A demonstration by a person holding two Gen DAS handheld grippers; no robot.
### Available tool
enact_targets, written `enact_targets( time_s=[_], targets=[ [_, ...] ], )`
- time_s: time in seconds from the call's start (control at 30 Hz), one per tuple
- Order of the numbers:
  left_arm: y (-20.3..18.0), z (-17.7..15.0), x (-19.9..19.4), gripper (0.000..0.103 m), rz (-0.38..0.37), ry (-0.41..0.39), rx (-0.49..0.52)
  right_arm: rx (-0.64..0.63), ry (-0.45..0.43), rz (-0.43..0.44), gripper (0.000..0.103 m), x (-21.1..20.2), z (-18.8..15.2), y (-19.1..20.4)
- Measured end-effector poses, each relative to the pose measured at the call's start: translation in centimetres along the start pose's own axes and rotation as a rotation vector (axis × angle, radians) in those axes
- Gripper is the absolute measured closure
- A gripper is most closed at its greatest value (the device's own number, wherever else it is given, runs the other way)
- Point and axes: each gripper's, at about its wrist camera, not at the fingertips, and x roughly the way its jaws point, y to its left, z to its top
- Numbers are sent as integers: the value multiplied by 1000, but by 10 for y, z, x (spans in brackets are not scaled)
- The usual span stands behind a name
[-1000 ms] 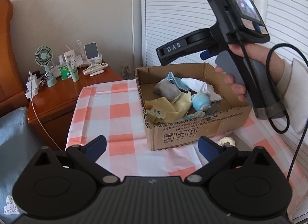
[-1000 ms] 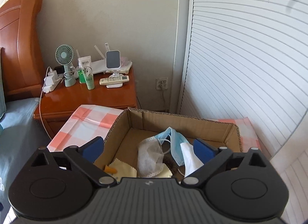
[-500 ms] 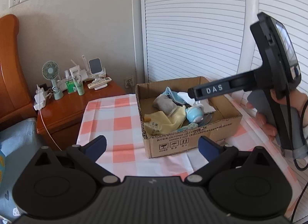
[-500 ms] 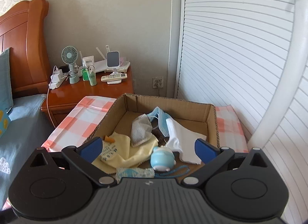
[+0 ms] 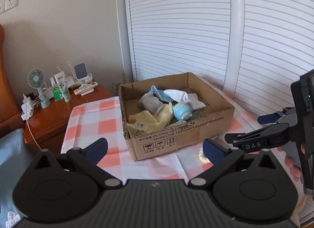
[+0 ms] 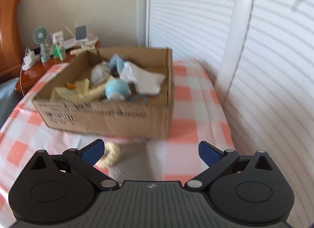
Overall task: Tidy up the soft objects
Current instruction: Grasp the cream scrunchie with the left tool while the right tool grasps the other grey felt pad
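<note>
A cardboard box [image 5: 182, 135] [image 6: 109, 116] stands on the checked tablecloth and holds soft things: a yellow cloth [image 5: 149, 120], a grey pouch [image 5: 150, 102], a blue face mask [image 5: 157, 91], a white cloth [image 5: 180, 95] and a light blue plush toy [image 5: 182, 111] [image 6: 116, 89]. A cream fuzzy ring [image 6: 110, 154] [image 5: 202, 156] lies on the table just in front of the box. My left gripper [image 5: 155, 148] is open and empty, held back from the box. My right gripper [image 6: 150, 151] is open and empty, low over the table, its left finger beside the ring.
A wooden nightstand [image 5: 53, 118] at the left carries a small fan [image 5: 36, 78], bottles, a remote and a charger. White slatted doors [image 5: 196, 31] close off the back and right. A bed edge [image 5: 9, 149] lies at far left. A person's hand [image 5: 294, 167] holds the right gripper.
My right gripper has pulled back from above the box and dropped low in front of it, near the cream ring. The left gripper has drawn back and risen a little.
</note>
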Motion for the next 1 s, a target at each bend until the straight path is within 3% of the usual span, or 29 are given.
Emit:
enact_targets(
  time_s=[0.3, 0.67, 0.8, 1.0],
  targets=[
    [-19, -15, 40, 1, -59, 107, 9, 4, 51, -78, 0, 34, -18, -6],
    [-20, -23, 68, 1, -70, 183, 14, -38, 107, 46, 0, 59, -14, 21],
    [-20, -24, 74, 1, -74, 200, 11, -87, 84, 8, 0, 61, -19, 31],
    [-25, -26, 83, 1, -85, 221, 19, -47, 90, -36, 0, 60, -19, 7]
  ],
)
